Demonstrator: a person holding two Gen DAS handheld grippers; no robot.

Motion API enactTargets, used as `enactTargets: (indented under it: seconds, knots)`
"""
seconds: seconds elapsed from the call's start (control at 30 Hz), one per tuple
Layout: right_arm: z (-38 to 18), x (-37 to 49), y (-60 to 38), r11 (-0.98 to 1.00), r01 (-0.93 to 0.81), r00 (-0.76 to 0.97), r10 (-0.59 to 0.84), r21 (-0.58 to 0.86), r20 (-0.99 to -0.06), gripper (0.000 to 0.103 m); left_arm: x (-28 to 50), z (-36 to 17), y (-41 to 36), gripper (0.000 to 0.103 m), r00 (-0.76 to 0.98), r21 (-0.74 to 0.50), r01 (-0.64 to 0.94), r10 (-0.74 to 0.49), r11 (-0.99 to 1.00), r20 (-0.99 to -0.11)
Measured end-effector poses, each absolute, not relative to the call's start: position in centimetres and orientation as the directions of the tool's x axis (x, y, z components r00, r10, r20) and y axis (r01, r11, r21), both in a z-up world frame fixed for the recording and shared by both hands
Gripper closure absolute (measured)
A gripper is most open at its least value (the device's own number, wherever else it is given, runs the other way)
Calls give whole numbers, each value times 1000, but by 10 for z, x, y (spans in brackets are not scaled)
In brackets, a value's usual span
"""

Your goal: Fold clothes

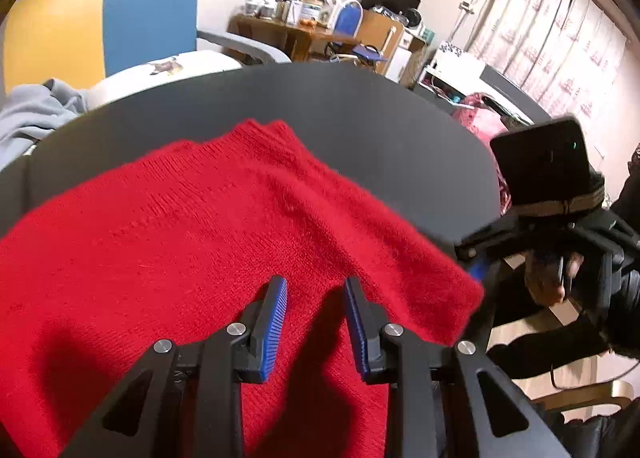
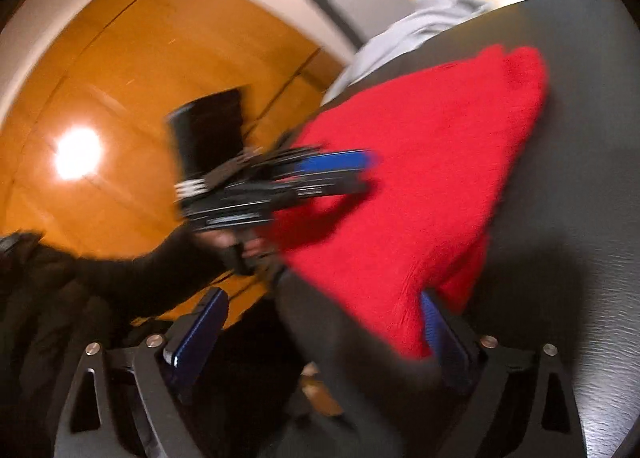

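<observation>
Left gripper [image 1: 316, 298]: jaws part-way apart, blue ribbed pads [image 1: 276, 322] facing each other with a clear gap; nothing pinched between them. Directly beyond and under the tips lies the red sweater [image 1: 208, 226] — knit, folded, w/ a doubled corner at its far end. In the right wrist view the same gripper [image 2: 360, 170] shows from the side, blurred, tips over the left part of the sweater [image 2: 432, 178]; whether the pads touch the knit cannot be told. A hand [image 2: 240, 246] in a dark sleeve [image 2: 132, 274] holds its handle.

Right gripper [image 2: 324, 322]: jaws wide. Left finger [image 2: 200, 334] stands off the table edge, over the floor; right finger [image 2: 436, 330] sits just beside the near corner of the sweater, which hangs between the two w/o being pressed. From the left wrist view this gripper [image 1: 478, 270] is at the sweater's right edge, blurred, w/ a black camera block [image 1: 544, 162] on top and a hand [image 1: 548, 278] below.

Surroundings: sweater rests on a dark grey table [image 1: 360, 114], spread across its near half. At the far left edge — a pale grey garment [image 1: 36, 114], partly off the table. Behind: a yellow-and-blue chair back [image 1: 104, 14], cluttered wooden desk [image 1: 304, 30], curtains [image 1: 552, 26]. Orange-brown wooden floor [image 2: 100, 90] w/ a lamp glare, left of the table.
</observation>
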State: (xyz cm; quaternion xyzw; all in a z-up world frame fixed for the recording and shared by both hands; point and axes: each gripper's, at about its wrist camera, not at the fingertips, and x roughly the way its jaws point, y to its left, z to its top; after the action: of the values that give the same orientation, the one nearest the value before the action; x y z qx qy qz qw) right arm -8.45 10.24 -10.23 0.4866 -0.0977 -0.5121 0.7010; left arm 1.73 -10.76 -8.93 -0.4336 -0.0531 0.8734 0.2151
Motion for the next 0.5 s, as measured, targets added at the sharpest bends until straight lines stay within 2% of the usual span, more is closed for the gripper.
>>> enactTargets:
  seconds: [0.03,0.13,0.23,0.4,0.43,0.5]
  knots:
    - [-101,-85,100,30,610,488,-802,792,-345,0,19,-90,-109,75,-530,-289,-332,431,-898,-730]
    - [-102,-98,97,-71,655,414,-799,752,-436,0,26,-91,-115,75,-522,-323,-332,458,-886,-720]
    - [-111,-109,94,-63,598,457,-792,799,-404,0,26,-95,-114,75,-520,-321,-341,462,-884,-719]
    - [-102,-92,65,104,526,633,-711,844,-306,0,32,-98,-105,75,-499,-309,-371,469,-876,-729]
    - [-103,-84,59,121,514,679,-663,849,-316,0,34,-100,-103,75,-480,-302,-390,472,-870,-739]
    - [-111,-65,52,104,547,743,-518,831,-424,1,41,-102,-97,75,-460,-293,-424,483,-857,-745]
